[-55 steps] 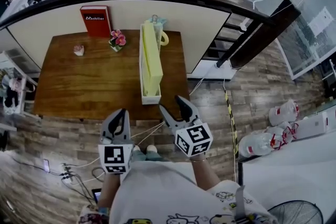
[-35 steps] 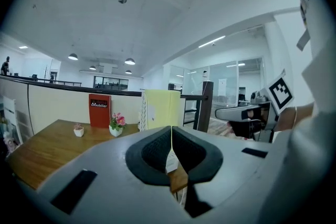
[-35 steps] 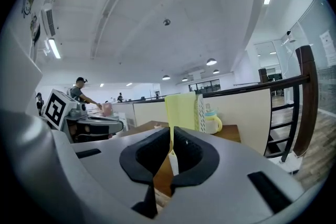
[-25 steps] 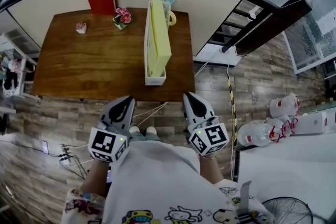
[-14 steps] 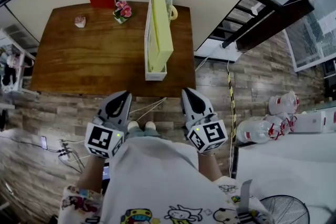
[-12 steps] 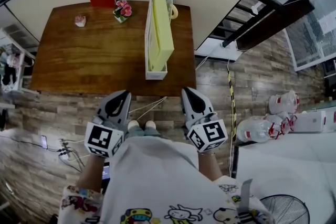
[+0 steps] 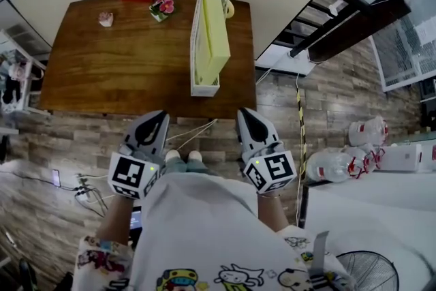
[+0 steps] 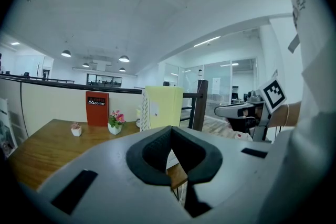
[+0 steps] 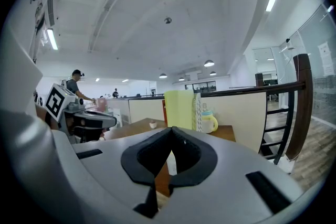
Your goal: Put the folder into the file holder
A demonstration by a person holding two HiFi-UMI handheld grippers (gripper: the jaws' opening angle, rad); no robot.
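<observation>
On wooden table (image 7: pixel 116 71), yellow folder (image 7: pixel 215 37) upright in white file holder (image 7: pixel 204 88)

Right gripper (image 7: pixel 246 116) jaws, spread apart in the oldest picture, are now sitting together with nothing between them. It is also standing further right of the file holder's (image 7: pixel 196 44) near end than back then. Left gripper (image 7: pixel 157 119) is sitting further left, so the two are standing wider apart, either side of the shirt (image 7: pixel 204 228). Table (image 7: pixel 102 78) is showing higher in the head view, and more shirt is filling the bottom.
</observation>
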